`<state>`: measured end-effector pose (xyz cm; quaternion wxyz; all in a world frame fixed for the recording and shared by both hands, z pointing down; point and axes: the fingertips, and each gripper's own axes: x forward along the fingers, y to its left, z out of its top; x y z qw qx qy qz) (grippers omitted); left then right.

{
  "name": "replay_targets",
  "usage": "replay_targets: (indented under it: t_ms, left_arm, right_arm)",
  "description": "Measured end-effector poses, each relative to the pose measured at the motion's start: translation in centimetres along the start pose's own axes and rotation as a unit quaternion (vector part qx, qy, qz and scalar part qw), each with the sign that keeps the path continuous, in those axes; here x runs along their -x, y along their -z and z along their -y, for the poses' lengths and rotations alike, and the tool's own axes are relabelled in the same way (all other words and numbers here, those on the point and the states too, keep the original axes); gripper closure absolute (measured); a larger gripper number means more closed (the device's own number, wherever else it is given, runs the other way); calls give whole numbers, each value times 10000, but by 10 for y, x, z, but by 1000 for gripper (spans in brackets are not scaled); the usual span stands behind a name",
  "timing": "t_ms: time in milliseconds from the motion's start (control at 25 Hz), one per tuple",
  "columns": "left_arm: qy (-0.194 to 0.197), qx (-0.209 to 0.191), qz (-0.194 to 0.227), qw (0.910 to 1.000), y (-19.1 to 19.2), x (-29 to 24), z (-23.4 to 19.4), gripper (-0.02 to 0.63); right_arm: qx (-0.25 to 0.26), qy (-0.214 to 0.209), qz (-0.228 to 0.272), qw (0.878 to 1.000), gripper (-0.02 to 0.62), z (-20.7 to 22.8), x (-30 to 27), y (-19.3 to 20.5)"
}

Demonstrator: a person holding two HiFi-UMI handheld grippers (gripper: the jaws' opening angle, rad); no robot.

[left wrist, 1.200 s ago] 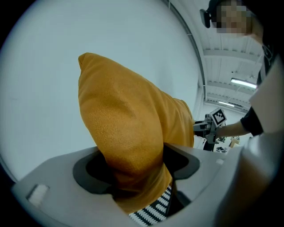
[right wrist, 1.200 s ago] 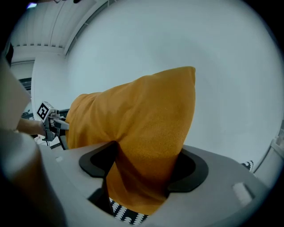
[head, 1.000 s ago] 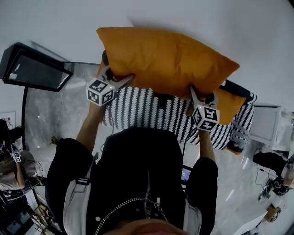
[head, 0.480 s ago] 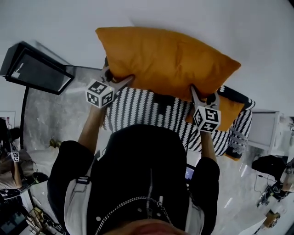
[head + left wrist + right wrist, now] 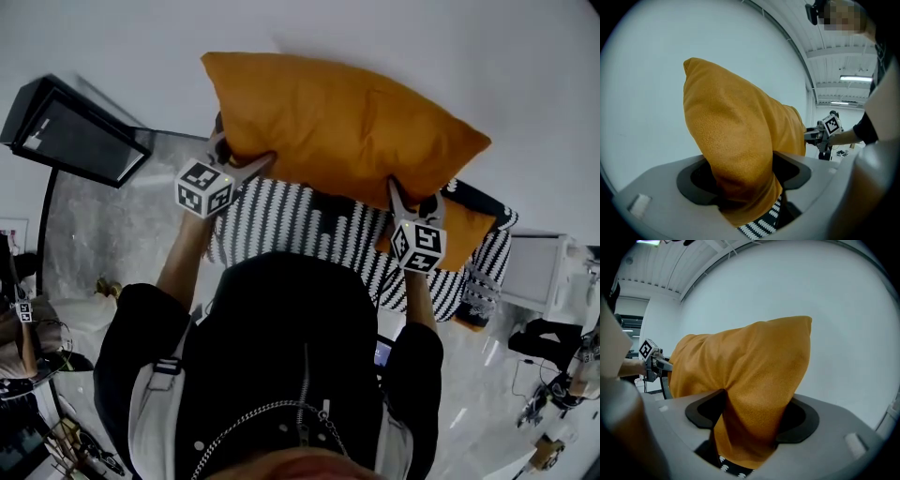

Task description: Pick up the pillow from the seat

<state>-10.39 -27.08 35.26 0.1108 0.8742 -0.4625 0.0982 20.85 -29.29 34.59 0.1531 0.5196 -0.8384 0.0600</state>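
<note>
Orange pillow [image 5: 342, 127] held clear above striped seat [image 5: 300, 230]; left gripper [image 5: 240, 157] pinches one lower corner; right gripper [image 5: 414, 197] jaws closing on the other; judged light, soft, compressible; fabric bunches, so bite deep at corners

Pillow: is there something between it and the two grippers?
Nothing visible. The left gripper and the right gripper both pinch the pillow directly, the right jaws closing on it. It is held up off the seat.
</note>
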Motion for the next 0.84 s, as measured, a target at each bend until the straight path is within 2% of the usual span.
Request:
replay_targets:
  t_ms: [840]
  left_arm:
    - [62, 28, 69, 10000, 5, 16, 17, 252]
  right_arm:
    - [96, 105, 32, 9999, 258, -8, 27, 3]
